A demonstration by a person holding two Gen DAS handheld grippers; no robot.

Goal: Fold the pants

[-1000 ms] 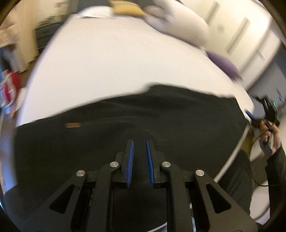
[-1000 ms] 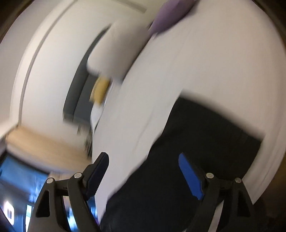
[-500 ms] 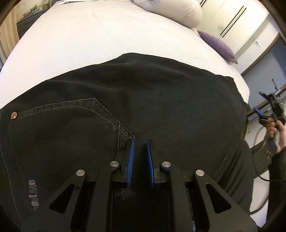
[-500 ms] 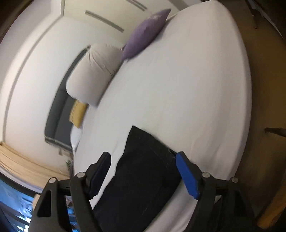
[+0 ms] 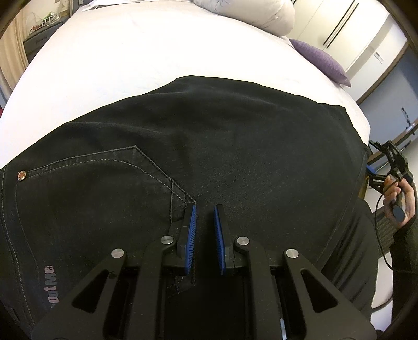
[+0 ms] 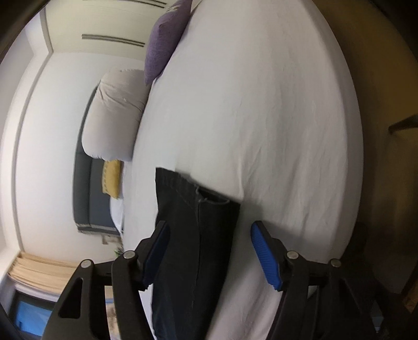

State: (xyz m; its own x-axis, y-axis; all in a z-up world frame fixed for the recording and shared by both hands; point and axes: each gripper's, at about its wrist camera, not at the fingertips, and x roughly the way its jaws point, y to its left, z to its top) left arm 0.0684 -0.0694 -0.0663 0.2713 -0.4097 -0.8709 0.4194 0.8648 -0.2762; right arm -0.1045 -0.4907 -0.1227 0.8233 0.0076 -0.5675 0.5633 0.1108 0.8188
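Black pants [image 5: 235, 146] lie flat across the white bed [image 5: 130, 52], with a back pocket [image 5: 104, 177] facing up at the left. My left gripper [image 5: 205, 206] hovers close over the seat area beside the pocket corner, shut with only a slim gap and no cloth between its pads. In the right wrist view, the leg hem [image 6: 196, 209] of the pants lies between the tips of my right gripper [image 6: 210, 225]. Its jaws are closing but stand wide, and the pads do not touch the cloth. The right gripper [image 5: 384, 162], in a hand, also shows at the pants' right end.
A white pillow [image 5: 250, 13] and a purple cushion [image 5: 321, 60] rest at the head of the bed. A yellow cushion [image 6: 112, 180] lies by the dark headboard [image 6: 86, 188]. The bed's edge drops off just right of the leg hem, beside brown floor [image 6: 378, 78].
The left gripper has sunk closer to the pants, still shut. The right gripper has rolled and come down toward the leg hem, and its jaws have narrowed.
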